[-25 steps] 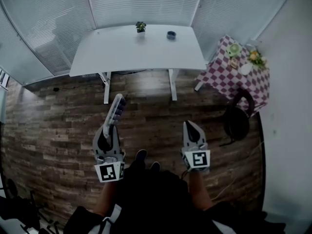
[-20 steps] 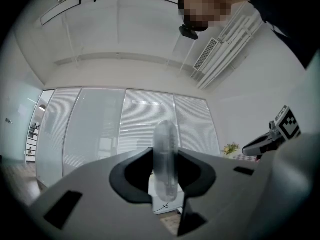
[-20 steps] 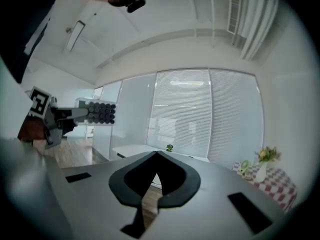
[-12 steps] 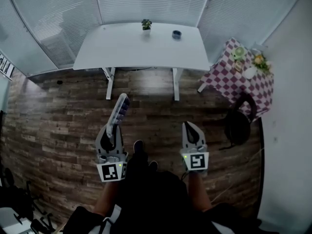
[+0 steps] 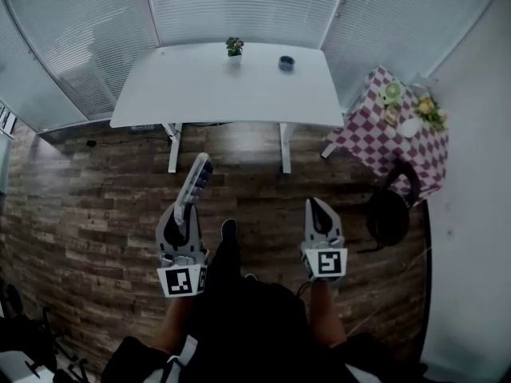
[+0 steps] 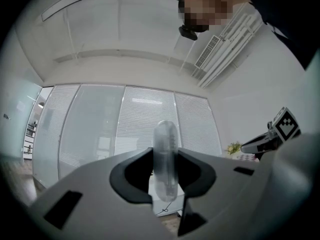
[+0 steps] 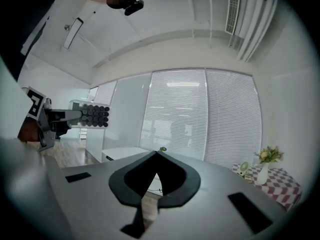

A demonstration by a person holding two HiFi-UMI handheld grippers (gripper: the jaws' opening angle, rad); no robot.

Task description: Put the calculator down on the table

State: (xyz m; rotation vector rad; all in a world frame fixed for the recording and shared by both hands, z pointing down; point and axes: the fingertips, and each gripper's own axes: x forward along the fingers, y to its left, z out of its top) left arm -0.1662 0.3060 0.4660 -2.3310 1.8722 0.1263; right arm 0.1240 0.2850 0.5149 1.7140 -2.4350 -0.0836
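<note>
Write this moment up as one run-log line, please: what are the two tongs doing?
left tongs: shut on calculator | right tongs: shut, empty | table: ahead, not yet reached | calculator: not set down

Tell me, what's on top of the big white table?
A small potted plant and a small dark round container sit near the white table's far edge. What's inside the container can't be seen.

White table (image 5: 223, 86); brown plank floor (image 5: 80, 206); purple-and-white checked cloth (image 5: 383, 138); pale grey calculator (image 5: 196, 180) with dark keys; black bag (image 5: 388, 207); white slatted blinds (image 5: 239, 6).
</note>
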